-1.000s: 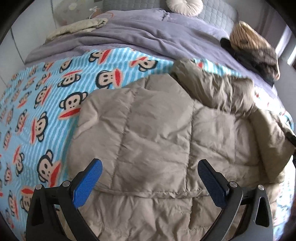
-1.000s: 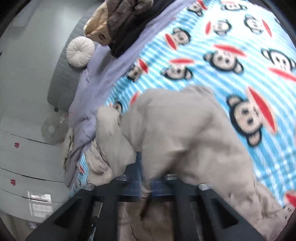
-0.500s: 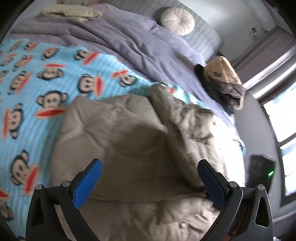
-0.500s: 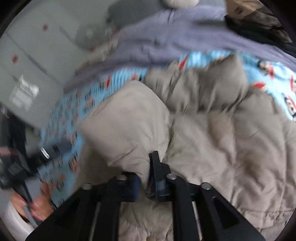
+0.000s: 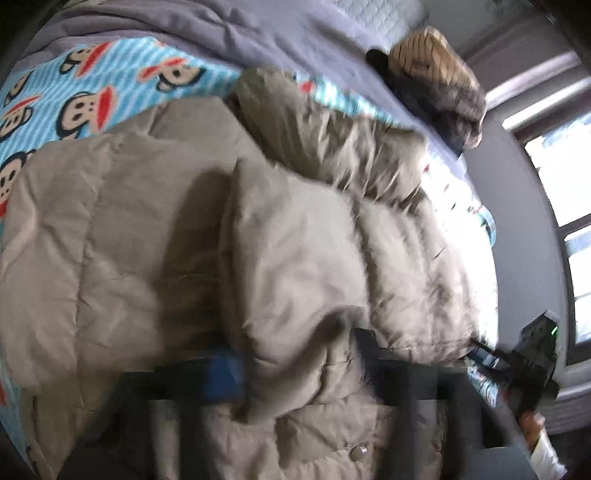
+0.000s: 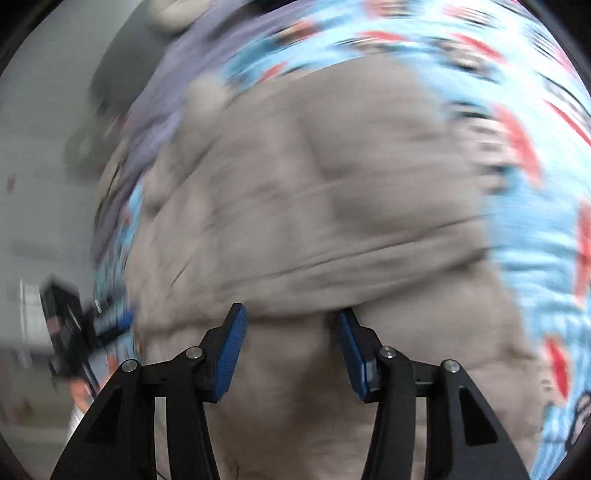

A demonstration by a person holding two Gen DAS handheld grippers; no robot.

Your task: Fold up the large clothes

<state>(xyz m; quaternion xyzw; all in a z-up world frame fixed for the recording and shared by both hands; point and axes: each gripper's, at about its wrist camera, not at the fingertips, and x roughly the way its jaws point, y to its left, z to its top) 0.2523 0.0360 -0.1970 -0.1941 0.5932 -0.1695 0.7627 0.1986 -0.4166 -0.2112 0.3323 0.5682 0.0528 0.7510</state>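
Note:
A beige quilted puffer jacket (image 5: 303, 258) lies on the blue monkey-print blanket (image 5: 96, 92); it also fills the blurred right wrist view (image 6: 314, 206). One side is folded over the middle. My left gripper (image 5: 299, 365) has its jaws narrowed around a raised fold of the jacket, which bulges between the blue pads (image 5: 225, 373). My right gripper (image 6: 290, 350) is open and empty just above the jacket. It also shows at the right edge of the left wrist view (image 5: 532, 358).
A purple duvet (image 5: 258, 33) lies across the far side of the bed. A pile of dark and striped clothes (image 5: 436, 85) sits at the far right. A window (image 5: 565, 177) is to the right, the bed edge just below it.
My right gripper has opened and let go of the jacket side it carried over the middle. My left gripper has moved in and narrowed from wide open onto a fold.

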